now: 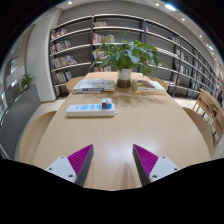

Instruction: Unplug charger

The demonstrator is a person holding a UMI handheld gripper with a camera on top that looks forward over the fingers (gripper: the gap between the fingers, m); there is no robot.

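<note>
Hovering above the near edge of the round wooden table [130,130], the claw [112,163] stood open, gripping nothing, its magenta pads [80,158] well apart. Beyond it lay a white power strip [90,109] with the charger [106,103] plugged in. Behind the strip stood a potted plant [126,57], with bookshelves [120,35] farther back.

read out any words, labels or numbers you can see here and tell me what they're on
No text can be read.
Power strip on the table: no legible markings.
Books on the shelves: spines too small to read.
Papers beside the potted plant: too small to read.
The open gripper bears no label.
</note>
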